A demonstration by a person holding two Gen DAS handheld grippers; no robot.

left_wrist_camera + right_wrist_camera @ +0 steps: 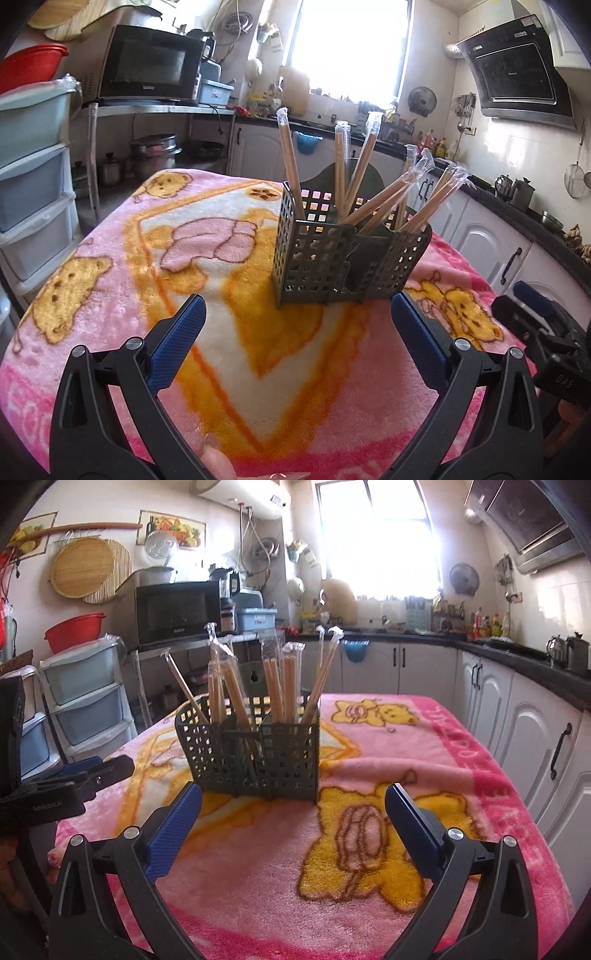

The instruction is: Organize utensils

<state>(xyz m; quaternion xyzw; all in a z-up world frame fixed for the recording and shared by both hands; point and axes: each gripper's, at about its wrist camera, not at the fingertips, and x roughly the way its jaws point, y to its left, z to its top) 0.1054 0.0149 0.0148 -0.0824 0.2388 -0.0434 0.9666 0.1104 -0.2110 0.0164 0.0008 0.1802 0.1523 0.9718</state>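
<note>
A dark grey perforated utensil holder [325, 254] stands on a pink bear-print blanket [221, 350]. It also shows in the right wrist view [255, 753]. Several pairs of plastic-wrapped wooden chopsticks [369, 181] stand upright or leaning in its compartments, and they show in the right wrist view too [280, 686]. My left gripper [297, 310] is open and empty, just short of the holder. My right gripper [293, 797] is open and empty, close in front of the holder. The right gripper shows at the right edge of the left view [532, 314]; the left gripper shows at the left edge of the right view [85, 775].
The blanket covers a table [480, 775]. White cabinets [535, 731] with a dark counter run along the right. Plastic drawers [33, 177] stand at the left. A microwave [147, 70] sits on a shelf behind. A bright window [376, 535] is at the back.
</note>
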